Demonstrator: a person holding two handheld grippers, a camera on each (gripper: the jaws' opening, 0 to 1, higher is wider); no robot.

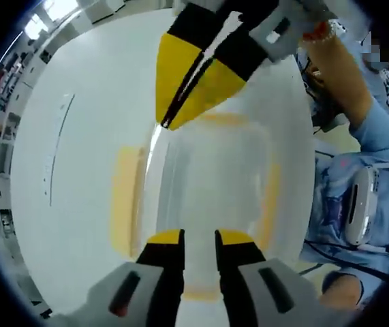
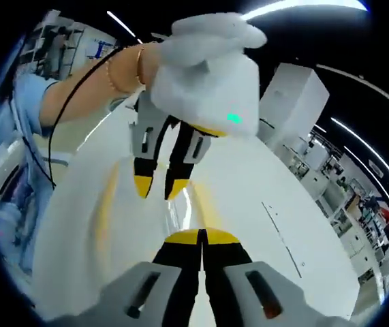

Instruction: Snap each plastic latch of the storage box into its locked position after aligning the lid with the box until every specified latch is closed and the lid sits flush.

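We are finding no text, label, brand, number or sign that can be read; everything in both views is too blurred.

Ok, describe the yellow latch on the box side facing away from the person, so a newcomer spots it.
Start at the white table in the left gripper view, where a clear plastic storage box lies in the middle. The yellow plastic latch runs along the box's left edge. It is the broadest yellow band, on the side opposite the blue-sleeved person.

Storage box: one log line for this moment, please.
storage box: clear, yellow latches, lid on | left gripper: open, at near edge | right gripper: shut, tips on lid | table: white
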